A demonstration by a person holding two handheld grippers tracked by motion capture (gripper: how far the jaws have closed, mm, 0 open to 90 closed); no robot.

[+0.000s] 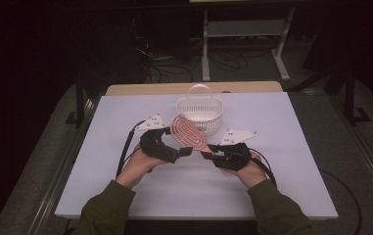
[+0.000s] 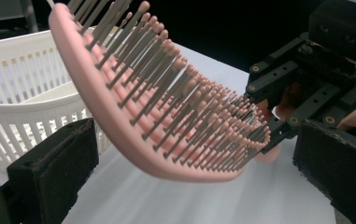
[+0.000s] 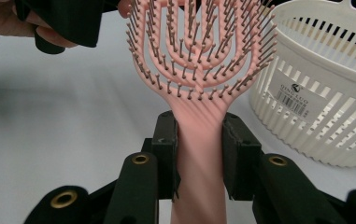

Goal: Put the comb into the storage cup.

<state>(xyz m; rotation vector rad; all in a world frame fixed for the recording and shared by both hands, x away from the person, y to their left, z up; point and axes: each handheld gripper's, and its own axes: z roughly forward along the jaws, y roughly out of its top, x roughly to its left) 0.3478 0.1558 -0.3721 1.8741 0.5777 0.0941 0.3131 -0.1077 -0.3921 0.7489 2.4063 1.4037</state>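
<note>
While clamped on pink brush (image 3: 199,60) handle, right gripper (image 3: 198,140) fingers level w/ left gripper (image 1: 186,151), fingers wide.

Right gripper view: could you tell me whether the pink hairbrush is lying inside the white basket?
No, the pink hairbrush is held by its handle between the right gripper jaws, beside the white basket.
</note>
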